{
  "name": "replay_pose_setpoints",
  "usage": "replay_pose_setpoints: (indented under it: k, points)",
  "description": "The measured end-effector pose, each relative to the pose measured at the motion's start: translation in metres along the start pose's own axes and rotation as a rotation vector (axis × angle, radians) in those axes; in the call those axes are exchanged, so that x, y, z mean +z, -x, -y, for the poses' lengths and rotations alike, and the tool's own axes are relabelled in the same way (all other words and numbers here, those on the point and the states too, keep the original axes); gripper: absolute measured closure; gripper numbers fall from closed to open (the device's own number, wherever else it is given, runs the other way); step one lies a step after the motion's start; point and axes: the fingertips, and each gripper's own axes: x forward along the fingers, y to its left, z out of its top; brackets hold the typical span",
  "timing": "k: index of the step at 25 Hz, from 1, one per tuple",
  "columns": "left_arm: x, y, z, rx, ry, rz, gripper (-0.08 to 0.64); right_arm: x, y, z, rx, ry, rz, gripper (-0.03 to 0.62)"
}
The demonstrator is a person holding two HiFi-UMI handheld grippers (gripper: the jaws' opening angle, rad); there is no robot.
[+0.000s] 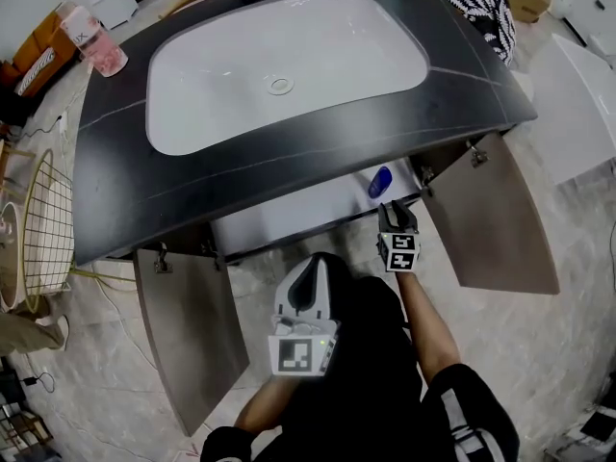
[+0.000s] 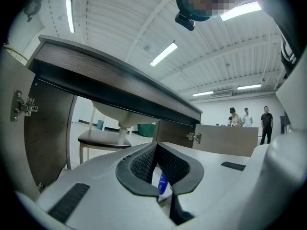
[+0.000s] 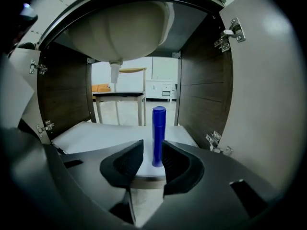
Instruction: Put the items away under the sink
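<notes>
Though foreshortened in head view, blue bottle (image 3: 159,135) upright before parted right tongs (image 3: 152,153); left tongs (image 2: 157,171) together.

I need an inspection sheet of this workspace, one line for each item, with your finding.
Surface: dark countertop with white sink, both cabinet doors open.
Job's things: blue bottle upright on the shelf under the sink.
Clutter: pink bottle, patterned cloth, wire basket.
Grippers: right gripper open, bottle just ahead of its jaws; left gripper shut, empty.
Cables: thin cable on floor.
Surroundings: people standing far off.
</notes>
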Motion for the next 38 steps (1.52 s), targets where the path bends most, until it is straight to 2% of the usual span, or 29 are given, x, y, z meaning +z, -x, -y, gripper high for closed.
replay_pose_setpoints:
  k: [7, 13, 17, 20, 24, 27, 32, 38]
  points:
    - [0.005, 0.009, 0.001, -0.024, 0.012, -0.005, 0.545, -0.031, 0.017, -0.016, 0.013, -0.105, -0.154, 0.570]
    - [0.036, 0.003, 0.010, -0.001, 0.002, -0.060, 0.545, -0.019, 0.052, -0.026, 0.062, -0.165, -0.270, 0.580]
    - [0.071, -0.001, 0.021, 0.004, -0.009, -0.104, 0.545, 0.009, 0.087, -0.026, 0.069, -0.203, -0.332, 0.581]
    - [0.099, 0.005, 0.032, 0.015, 0.016, -0.157, 0.545, 0.029, 0.120, -0.030, 0.080, -0.216, -0.381, 0.581]
    - [0.141, 0.012, 0.044, 0.026, 0.036, -0.203, 0.545, 0.064, 0.156, -0.034, 0.092, -0.243, -0.401, 0.581]
    - [0.162, 0.020, 0.057, 0.024, 0.017, -0.238, 0.545, 0.089, 0.184, -0.033, 0.094, -0.255, -0.409, 0.581]
    - [0.202, 0.055, 0.091, 0.018, -0.005, -0.300, 0.545, 0.132, 0.256, -0.041, 0.111, -0.259, -0.429, 0.581]
    - [0.276, 0.105, 0.151, 0.007, 0.069, -0.315, 0.545, 0.197, 0.358, -0.044, 0.144, -0.262, -0.420, 0.581]
